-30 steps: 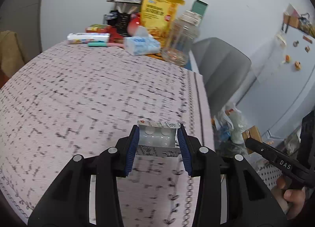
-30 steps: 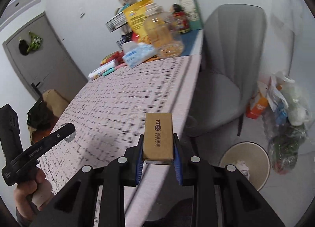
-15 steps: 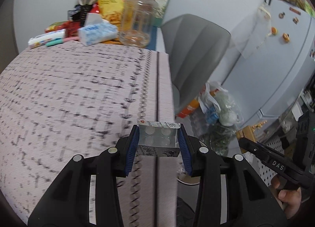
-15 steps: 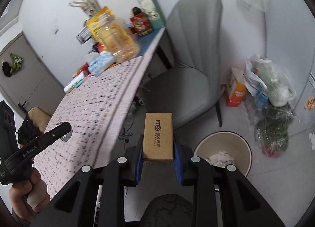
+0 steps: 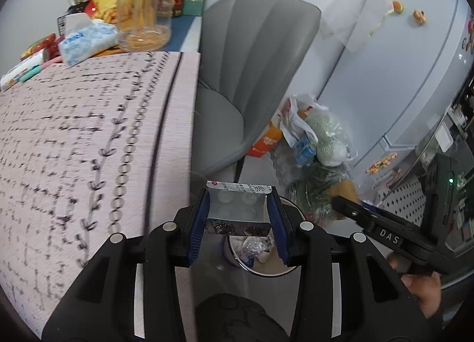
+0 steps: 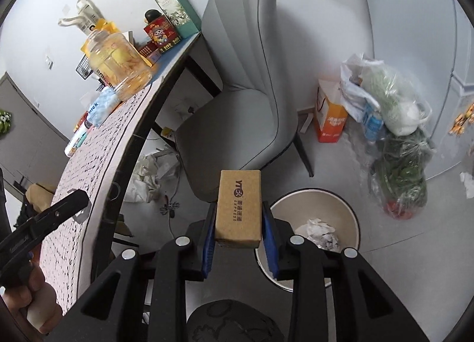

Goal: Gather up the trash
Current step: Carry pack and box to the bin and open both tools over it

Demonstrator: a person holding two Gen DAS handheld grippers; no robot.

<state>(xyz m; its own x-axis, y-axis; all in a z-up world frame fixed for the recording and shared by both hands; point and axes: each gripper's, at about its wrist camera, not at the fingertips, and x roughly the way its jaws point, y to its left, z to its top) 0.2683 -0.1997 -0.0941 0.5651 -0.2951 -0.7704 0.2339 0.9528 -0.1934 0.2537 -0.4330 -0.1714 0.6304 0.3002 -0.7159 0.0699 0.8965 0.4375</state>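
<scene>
My left gripper (image 5: 238, 220) is shut on a small silver foil packet (image 5: 237, 208) with printed edges, held just past the table's edge and above the round beige trash bin (image 5: 291, 271). In the right wrist view my right gripper (image 6: 238, 241) has a brown cardboard box (image 6: 238, 202) between its blue pads. Its jaws are opening, and the pads still look in contact with the box. The box hangs to the left of the bin (image 6: 352, 217), which holds crumpled paper (image 6: 318, 231).
A grey chair (image 6: 246, 99) stands behind the bin, beside the table with the pink patterned cloth (image 5: 74, 149). Bags of groceries (image 6: 397, 122) and an orange carton (image 6: 330, 122) lie on the floor at right. A jar (image 5: 143, 7), tissues and boxes crowd the table's far end.
Both grippers swung off the tabletop to the right and down toward the floor bin, each carrying its item. The bin now sits much closer under them.
</scene>
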